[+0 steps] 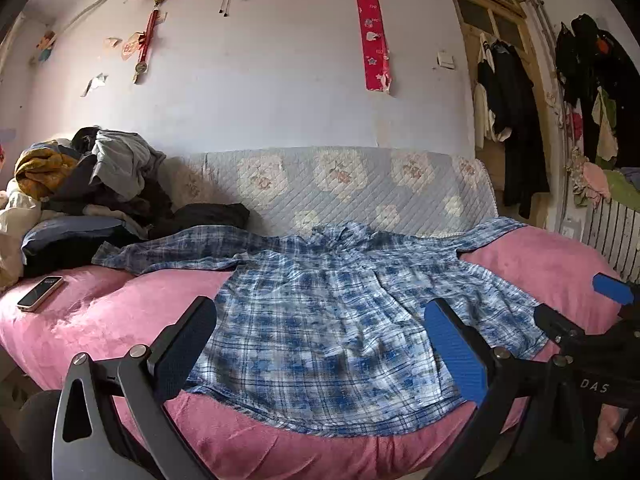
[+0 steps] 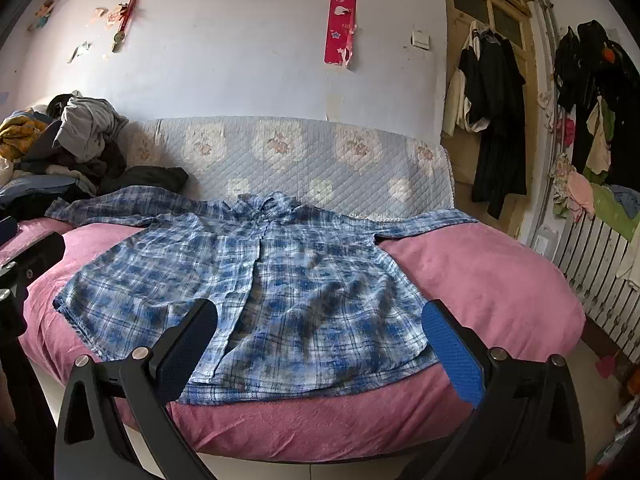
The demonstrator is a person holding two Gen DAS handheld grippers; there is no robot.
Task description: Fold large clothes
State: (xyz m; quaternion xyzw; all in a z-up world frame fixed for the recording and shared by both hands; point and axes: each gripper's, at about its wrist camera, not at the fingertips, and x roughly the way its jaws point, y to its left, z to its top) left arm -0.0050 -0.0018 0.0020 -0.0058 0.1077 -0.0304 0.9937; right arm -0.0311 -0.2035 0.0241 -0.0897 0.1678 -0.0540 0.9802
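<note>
Right wrist view: shirt spread, folding not begun

The plaid shirt (image 2: pixel 256 280) lies flat on the pink bed (image 2: pixel 480 280), sleeves out, no fold made. Left tongs (image 1: pixel 320 344) and right tongs (image 2: pixel 320 344) hover near its hem, gaping wide, empty.

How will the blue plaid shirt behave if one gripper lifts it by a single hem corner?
The blue plaid button-front shirt looks thin and wrinkled, so it will probably drape limp rather than hold shape. Both sleeves are spread wide, so they would likely trail and drag. It lies on the fuzzy pink sofa cover, which may cling a little and resist sliding.
</note>
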